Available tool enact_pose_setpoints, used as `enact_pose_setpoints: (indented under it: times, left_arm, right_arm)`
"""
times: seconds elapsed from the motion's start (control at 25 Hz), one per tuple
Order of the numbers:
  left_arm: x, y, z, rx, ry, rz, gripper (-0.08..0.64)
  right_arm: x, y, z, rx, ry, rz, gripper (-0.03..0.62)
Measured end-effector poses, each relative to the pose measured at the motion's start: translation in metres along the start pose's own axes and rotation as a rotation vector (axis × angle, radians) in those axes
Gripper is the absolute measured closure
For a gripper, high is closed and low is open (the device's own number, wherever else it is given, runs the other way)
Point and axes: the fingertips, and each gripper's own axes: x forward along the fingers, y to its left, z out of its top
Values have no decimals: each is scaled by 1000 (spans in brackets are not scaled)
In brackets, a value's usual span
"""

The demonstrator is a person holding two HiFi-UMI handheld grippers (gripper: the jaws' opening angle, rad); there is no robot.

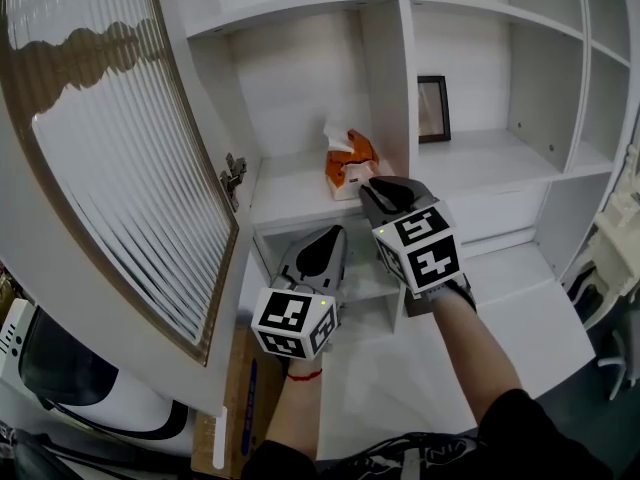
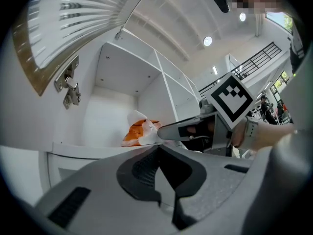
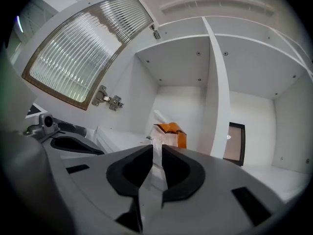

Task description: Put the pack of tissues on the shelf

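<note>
my right claw (image 3: 155,151) pinches the pack of tissues (image 3: 171,131).
it's at twelve o'clock, on the shelf (image 1: 290,186); left claw (image 2: 157,150) closed, empty, farther.

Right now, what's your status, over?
Left gripper shut, empty. Right gripper shut on pack of tissues, pack resting on shelf. Cabinet door open.
</note>
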Motion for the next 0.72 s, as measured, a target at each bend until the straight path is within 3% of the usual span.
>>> enact_pose_setpoints:
  times: [0.28, 0.72]
  left_arm:
    - [-1, 3, -3, 6, 3, 13, 555]
    - [-1, -5, -12, 5, -7, 46, 555]
  right_arm:
    - [-11, 5, 12, 2, -94, -1, 535]
    - [-37, 34, -7, 20, -131, 97, 586]
